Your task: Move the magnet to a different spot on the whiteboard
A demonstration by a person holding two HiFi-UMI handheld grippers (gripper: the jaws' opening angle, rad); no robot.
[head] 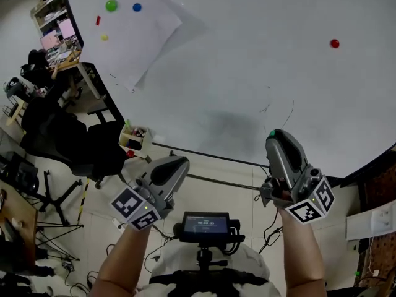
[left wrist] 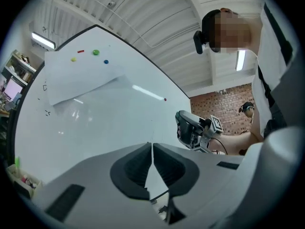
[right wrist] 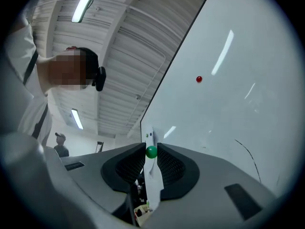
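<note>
The right gripper (right wrist: 151, 149) pinches a small green magnet (right wrist: 151, 152) between its fingers, close to the lower part of the whiteboard (right wrist: 238, 104) and well apart from a red magnet (right wrist: 198, 79). The left gripper (left wrist: 152, 149) has its fingers pressed together on nothing. A paper sheet (head: 127, 36) carries a green pin magnet (head: 111, 5) and a blue magnet (head: 137, 7).

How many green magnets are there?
2 green magnets: one on the paper at the whiteboard's upper left, one pinched in the right gripper. Paper might hide more.
</note>
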